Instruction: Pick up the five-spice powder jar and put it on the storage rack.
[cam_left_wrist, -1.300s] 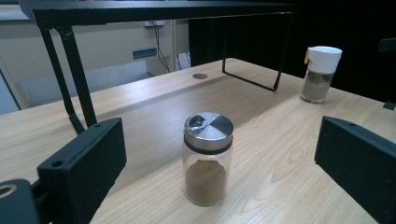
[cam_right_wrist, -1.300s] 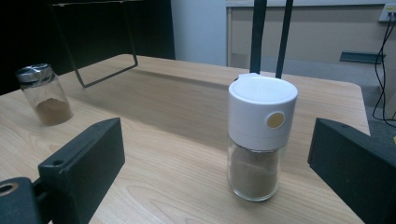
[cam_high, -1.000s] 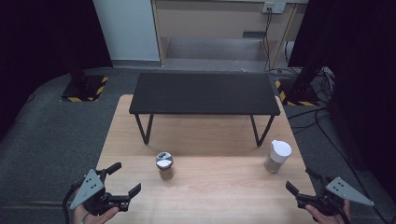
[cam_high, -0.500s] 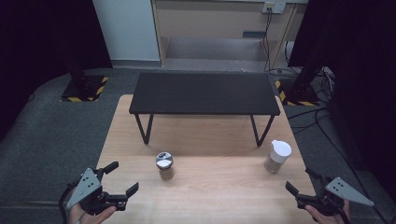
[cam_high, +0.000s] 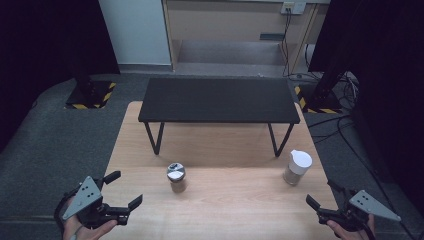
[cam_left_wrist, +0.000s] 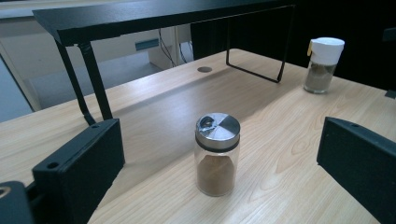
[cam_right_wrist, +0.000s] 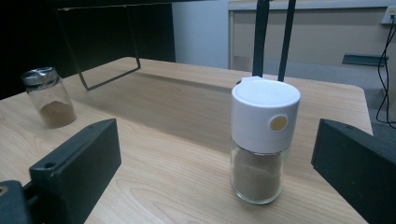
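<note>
A glass spice jar with a metal lid (cam_high: 176, 177) (cam_left_wrist: 216, 154), holding brown powder, stands upright near the middle of the wooden table (cam_high: 235, 210). A second jar with a white flip cap (cam_high: 297, 167) (cam_right_wrist: 261, 149) stands at the right. My left gripper (cam_high: 124, 189) hovers open at the front left, pointing at the metal-lid jar from a short way off. My right gripper (cam_high: 321, 193) is open at the front right, just short of the white-cap jar. Its jaws have just been opening further, with nothing between the pads.
A low black metal shelf on thin legs (cam_high: 217, 100) stands across the back half of the table. Bare wood lies between the two jars. Cables (cam_high: 345, 125) trail on the floor to the right of the table.
My left gripper has lifted slightly and drifted a little to the left. The right hand and both jars have kept their places.
</note>
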